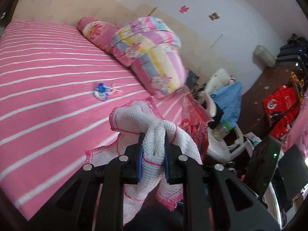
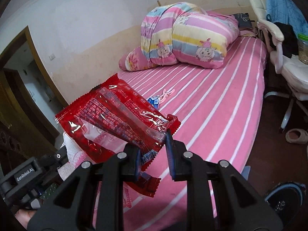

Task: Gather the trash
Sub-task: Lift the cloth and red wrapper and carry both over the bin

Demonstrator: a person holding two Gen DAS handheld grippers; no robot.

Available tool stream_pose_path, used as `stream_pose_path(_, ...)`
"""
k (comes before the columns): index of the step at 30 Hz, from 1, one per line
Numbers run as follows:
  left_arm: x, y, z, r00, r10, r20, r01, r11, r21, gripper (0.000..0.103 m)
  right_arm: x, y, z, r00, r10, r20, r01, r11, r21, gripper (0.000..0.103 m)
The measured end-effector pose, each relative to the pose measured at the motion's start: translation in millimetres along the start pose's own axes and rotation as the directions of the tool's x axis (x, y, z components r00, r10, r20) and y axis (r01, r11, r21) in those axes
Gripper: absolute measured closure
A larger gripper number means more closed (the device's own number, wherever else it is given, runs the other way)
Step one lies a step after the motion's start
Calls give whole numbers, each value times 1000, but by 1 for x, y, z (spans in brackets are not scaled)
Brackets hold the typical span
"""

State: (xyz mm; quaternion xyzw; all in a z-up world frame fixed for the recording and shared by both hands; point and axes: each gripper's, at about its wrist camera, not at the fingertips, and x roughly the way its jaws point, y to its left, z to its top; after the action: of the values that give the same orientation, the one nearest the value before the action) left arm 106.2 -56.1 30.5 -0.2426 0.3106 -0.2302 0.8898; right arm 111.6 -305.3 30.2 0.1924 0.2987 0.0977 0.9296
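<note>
Here, pink striped bed fills room.

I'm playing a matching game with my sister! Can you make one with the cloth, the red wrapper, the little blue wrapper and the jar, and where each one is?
Things:
1. white cloth
2. red wrapper
3. little blue wrapper
4. jar with green lid

Places:
A. on the white chair
B. pinched in the left tongs
C. lying on the pink striped bed
D. pinched in the right tongs

Pairs: 1-B, 2-D, 3-C, 4-A
</note>
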Motion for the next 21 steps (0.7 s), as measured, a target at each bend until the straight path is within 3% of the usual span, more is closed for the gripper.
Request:
stream_pose_path(6,-5,-47,-18,998,-63,-15,64,997,38,87,-47,-22,0,999,-27,47,25,999,28,80)
stream_pose_path(12,13,-88,-40,986,-142,-86,147,988,57,87,-86,-55,-2,993,-88,76,84,995,61,80)
stream_pose_path(15,28,-103,-54,974,-180,-137,187,982,34,87,-103,-75,-5,988,-132,82,126,989,81,81)
stream_pose_path(21,65,-129,-93,932,-239,-271,246,969,-9,87,-131,-125,-20,972,-227,63,218,968,121,80)
